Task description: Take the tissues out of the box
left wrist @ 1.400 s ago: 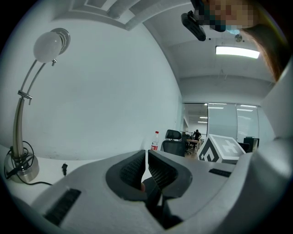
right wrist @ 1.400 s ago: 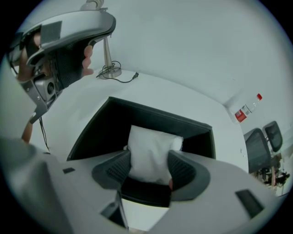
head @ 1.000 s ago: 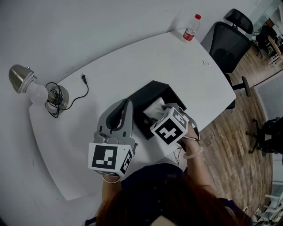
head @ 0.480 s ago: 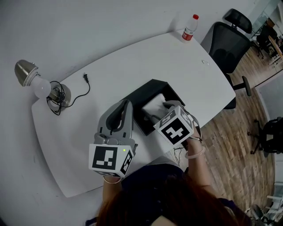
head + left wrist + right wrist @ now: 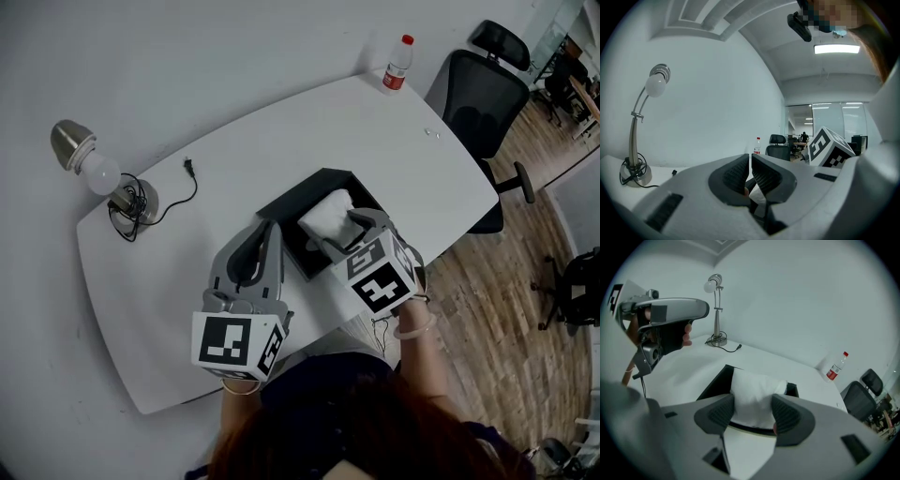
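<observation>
Near corner of box (image 5: 291, 208) hidden under right gripper (image 5: 349, 228). Lower part of tissues (image 5: 754, 390) behind jaws. Label on bottle (image 5: 396, 67) too small.

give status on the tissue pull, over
Right gripper shut on tissues, wad partly above black box. Left gripper shut, empty, beside box. Nothing in the way; lamp and bottle well off.

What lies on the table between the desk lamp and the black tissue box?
In the head view, only the lamp's black power cord, ending in its loose plug, lies between the desk lamp and the black box; otherwise bare white table.
</observation>
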A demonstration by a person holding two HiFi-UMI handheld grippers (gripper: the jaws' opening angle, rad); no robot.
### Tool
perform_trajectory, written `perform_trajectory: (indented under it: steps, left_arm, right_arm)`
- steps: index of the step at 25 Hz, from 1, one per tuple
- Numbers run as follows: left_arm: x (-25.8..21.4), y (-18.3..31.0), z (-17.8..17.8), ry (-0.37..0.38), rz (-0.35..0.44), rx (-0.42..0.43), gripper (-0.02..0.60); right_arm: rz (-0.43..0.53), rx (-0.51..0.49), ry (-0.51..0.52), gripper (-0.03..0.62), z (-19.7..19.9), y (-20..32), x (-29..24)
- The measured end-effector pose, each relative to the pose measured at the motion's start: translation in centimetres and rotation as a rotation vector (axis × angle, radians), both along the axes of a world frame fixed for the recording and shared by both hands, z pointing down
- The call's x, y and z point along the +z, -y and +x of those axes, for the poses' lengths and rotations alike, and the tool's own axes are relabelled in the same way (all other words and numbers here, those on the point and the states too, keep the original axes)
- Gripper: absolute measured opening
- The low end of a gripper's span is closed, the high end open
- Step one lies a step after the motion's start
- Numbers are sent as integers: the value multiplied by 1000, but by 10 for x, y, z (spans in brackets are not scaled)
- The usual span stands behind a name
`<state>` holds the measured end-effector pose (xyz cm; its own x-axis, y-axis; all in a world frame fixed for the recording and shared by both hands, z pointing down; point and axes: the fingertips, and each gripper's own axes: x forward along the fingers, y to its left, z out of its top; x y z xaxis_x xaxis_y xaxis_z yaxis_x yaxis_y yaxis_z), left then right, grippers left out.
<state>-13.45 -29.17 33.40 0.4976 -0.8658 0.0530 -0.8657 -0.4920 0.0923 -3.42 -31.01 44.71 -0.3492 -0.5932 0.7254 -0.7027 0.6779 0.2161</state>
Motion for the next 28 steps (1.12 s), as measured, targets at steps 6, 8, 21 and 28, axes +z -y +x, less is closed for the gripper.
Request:
perform_trajectory:
  steps: [6,8,21,28]
  left_arm:
    - [-6,-15,1,7,14,-10,26]
    - [-7,-21,2,8,18,-14,26]
    - [-11,-61,8,11,37,-31,26]
    - [-18,-83,8,13,51,-49,26]
  right_arm:
    - [82,10,32,267,2,-5,-14]
    - [106,9,42,267,3,-7,-19]
    - [288,20,96,267,6,-30,-54]
    - [350,19,119,267,7,-45,-69]
